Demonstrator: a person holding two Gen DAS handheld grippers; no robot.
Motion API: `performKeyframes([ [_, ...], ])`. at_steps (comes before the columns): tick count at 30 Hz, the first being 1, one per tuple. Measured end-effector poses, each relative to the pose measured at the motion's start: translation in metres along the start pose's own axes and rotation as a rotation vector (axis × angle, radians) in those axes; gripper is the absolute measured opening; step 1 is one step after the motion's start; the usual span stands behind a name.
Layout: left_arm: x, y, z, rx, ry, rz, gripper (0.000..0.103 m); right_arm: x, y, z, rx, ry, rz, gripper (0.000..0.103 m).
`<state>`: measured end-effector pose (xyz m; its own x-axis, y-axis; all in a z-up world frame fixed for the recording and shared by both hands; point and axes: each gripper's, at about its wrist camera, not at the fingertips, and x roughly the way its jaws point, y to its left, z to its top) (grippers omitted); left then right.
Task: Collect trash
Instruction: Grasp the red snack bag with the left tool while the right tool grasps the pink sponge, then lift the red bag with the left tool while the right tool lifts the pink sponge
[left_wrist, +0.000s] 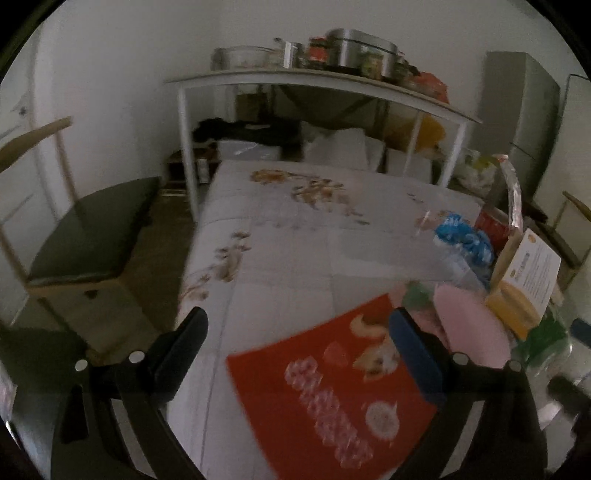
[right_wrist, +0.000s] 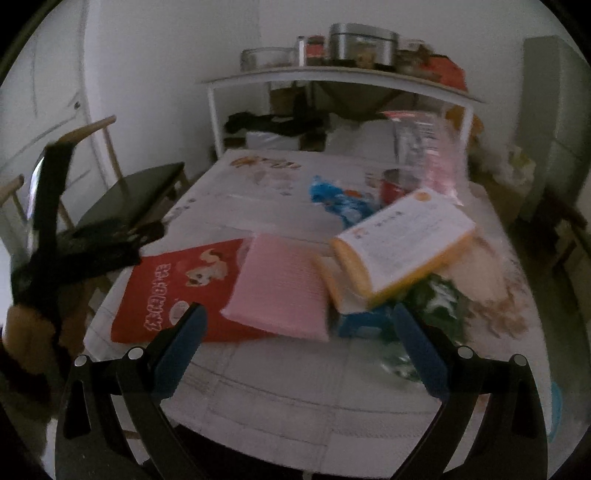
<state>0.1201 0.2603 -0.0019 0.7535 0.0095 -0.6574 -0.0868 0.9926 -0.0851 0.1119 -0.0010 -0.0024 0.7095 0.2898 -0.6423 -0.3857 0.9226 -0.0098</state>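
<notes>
nearest the lenses, both sets of tongs stand wide apart and hold nothing. the left gripper (left_wrist: 295, 354) hovers over the near left part of the table (left_wrist: 280, 236), its jaws straddling the upper edge of a flat red packet (left_wrist: 332, 391) printed with a dog, which suggests that packet is the piece being lined up for pickup. the right gripper (right_wrist: 295, 343) hangs over the near edge of the same table, aimed at the heap of trash, with bare cloth directly between its jaws. just beyond it, a pink pad (right_wrist: 280, 291) lies partly over the red packet's right side, and a yellow-edged box (right_wrist: 399, 247) leans tilted on top of the pile, resting against the pink pad and on green wrapping (right_wrist: 436, 299) and something blue beneath; it sits crooked because the litter under it is loose and uneven. further back lie a crumpled blue wrapper (right_wrist: 332, 195), a red can (right_wrist: 395, 188) and a clear plastic bag (right_wrist: 424, 147) standing up behind them. the trash crowds the right half of the table, with no bin in view in either picture. to the left sits a dark-seated chair (left_wrist: 96, 229). farthest off, a white shelf (left_wrist: 317, 81) against the wall carries metal pots and jars.
</notes>
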Motion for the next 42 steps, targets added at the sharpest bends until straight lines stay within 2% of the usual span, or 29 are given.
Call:
performKeyframes([
  [3,0.026,-0.005,0.014,0.043,0.069,-0.063,0.089,0.013,0.009,0.008,-0.031,0.009,0.031,0.089],
  [5,0.047,-0.011,0.02,0.084,0.124,-0.063,0.081,0.026,0.014,0.014,-0.039,0.024,0.05,0.078],
  [8,0.075,-0.017,0.019,0.143,0.219,-0.03,0.063,0.046,0.017,0.019,-0.035,0.057,0.056,0.069],
  [10,0.086,-0.02,0.013,0.173,0.276,-0.022,0.056,0.052,0.015,0.017,-0.03,0.073,0.053,0.065],
  [11,0.087,-0.019,0.009,0.177,0.292,-0.023,0.051,0.056,0.014,0.016,-0.028,0.088,0.052,0.062],
  [15,0.075,-0.022,-0.007,0.204,0.287,-0.037,0.043,0.066,0.009,0.008,-0.017,0.137,0.07,0.057],
  [20,0.054,-0.028,-0.026,0.21,0.307,-0.059,0.04,0.067,0.006,0.004,-0.003,0.144,0.108,0.054],
  [29,0.016,-0.045,-0.058,0.214,0.333,-0.078,0.039,0.054,0.012,-0.007,-0.038,0.155,0.179,0.046],
  [30,0.011,-0.046,-0.062,0.209,0.336,-0.081,0.039,0.052,0.013,-0.009,-0.043,0.16,0.193,0.044],
  [31,0.007,-0.047,-0.064,0.206,0.34,-0.082,0.04,0.051,0.013,-0.011,-0.044,0.168,0.204,0.032],
  [33,-0.003,-0.049,-0.073,0.196,0.346,-0.092,0.04,0.051,0.012,-0.015,-0.023,0.208,0.258,0.026],
  [34,-0.008,-0.05,-0.076,0.189,0.35,-0.114,0.04,0.054,0.01,-0.021,0.0,0.257,0.299,0.019],
  [35,-0.012,-0.051,-0.08,0.183,0.351,-0.128,0.04,0.059,0.007,-0.026,0.023,0.301,0.32,0.017],
  [36,-0.018,-0.052,-0.086,0.171,0.354,-0.151,0.04,0.062,0.004,-0.03,0.041,0.326,0.322,0.016],
  [38,-0.026,-0.054,-0.091,0.157,0.352,-0.171,0.04,0.056,0.001,-0.032,0.037,0.306,0.314,0.017],
  [40,-0.032,-0.054,-0.097,0.135,0.346,-0.175,0.04,0.047,0.001,-0.027,0.027,0.269,0.303,0.018],
  [42,-0.034,-0.053,-0.1,0.105,0.344,-0.18,0.04,0.039,0.004,-0.018,0.008,0.222,0.305,0.024],
])
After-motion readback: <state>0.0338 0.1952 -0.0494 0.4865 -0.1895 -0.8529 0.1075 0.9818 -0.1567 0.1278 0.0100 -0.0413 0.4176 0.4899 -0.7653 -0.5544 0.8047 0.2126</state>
